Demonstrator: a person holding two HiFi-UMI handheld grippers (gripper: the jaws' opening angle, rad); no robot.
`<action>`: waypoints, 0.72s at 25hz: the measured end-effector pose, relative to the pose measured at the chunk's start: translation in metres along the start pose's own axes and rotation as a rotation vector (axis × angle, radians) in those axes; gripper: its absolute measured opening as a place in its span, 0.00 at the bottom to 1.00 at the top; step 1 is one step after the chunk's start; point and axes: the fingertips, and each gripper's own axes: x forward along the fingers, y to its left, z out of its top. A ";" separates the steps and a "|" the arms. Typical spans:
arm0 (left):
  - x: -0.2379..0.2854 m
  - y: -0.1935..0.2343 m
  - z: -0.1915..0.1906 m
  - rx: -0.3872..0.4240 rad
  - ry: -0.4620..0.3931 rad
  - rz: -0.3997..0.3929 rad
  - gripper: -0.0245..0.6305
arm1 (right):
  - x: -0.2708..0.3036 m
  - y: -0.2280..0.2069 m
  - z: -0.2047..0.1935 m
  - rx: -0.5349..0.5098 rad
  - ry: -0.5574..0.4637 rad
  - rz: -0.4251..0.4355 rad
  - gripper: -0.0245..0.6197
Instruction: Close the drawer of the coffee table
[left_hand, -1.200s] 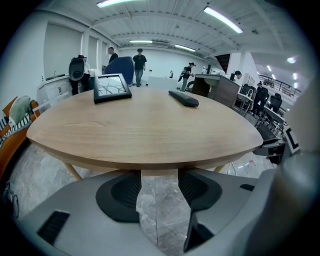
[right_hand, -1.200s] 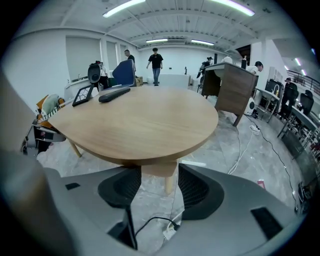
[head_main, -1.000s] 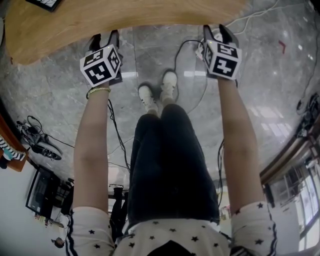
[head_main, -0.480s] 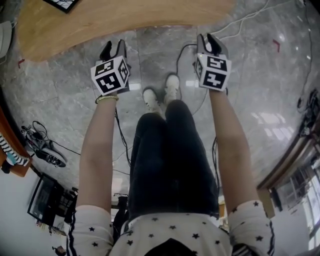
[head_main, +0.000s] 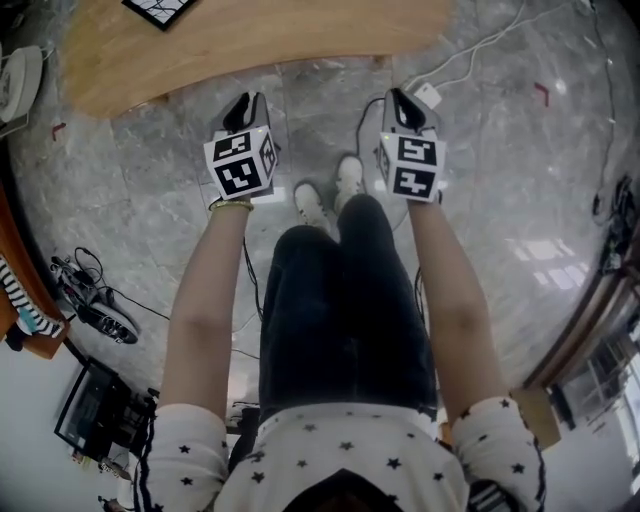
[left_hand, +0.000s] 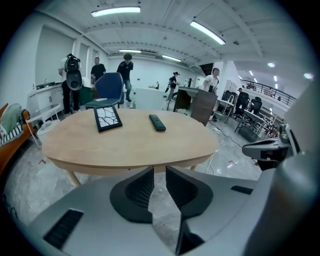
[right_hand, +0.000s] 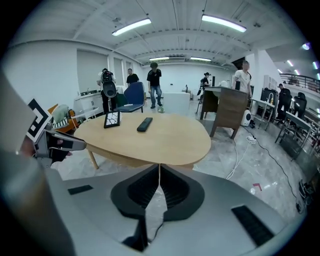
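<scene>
The coffee table is barring the far side ahead of you, while bare floor is lying open between its near edge and your shoes. At the far right a power strip and its cable are trailing over the floor. A picture frame and a remote are occupying the tabletop's far half.

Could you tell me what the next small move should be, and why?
Probably lower both to rest: the left gripper and right gripper hang short of the coffee table, their jaws have just been closing on nothing, and its edge looks flush.
</scene>
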 end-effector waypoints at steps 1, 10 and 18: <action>-0.006 -0.004 0.002 0.006 -0.003 -0.008 0.16 | -0.007 0.003 0.002 -0.003 -0.005 0.001 0.07; -0.068 -0.027 0.016 0.015 -0.019 -0.057 0.10 | -0.069 0.031 0.027 -0.024 -0.046 0.025 0.05; -0.118 -0.042 0.034 0.029 -0.052 -0.104 0.08 | -0.118 0.055 0.054 -0.001 -0.082 0.044 0.05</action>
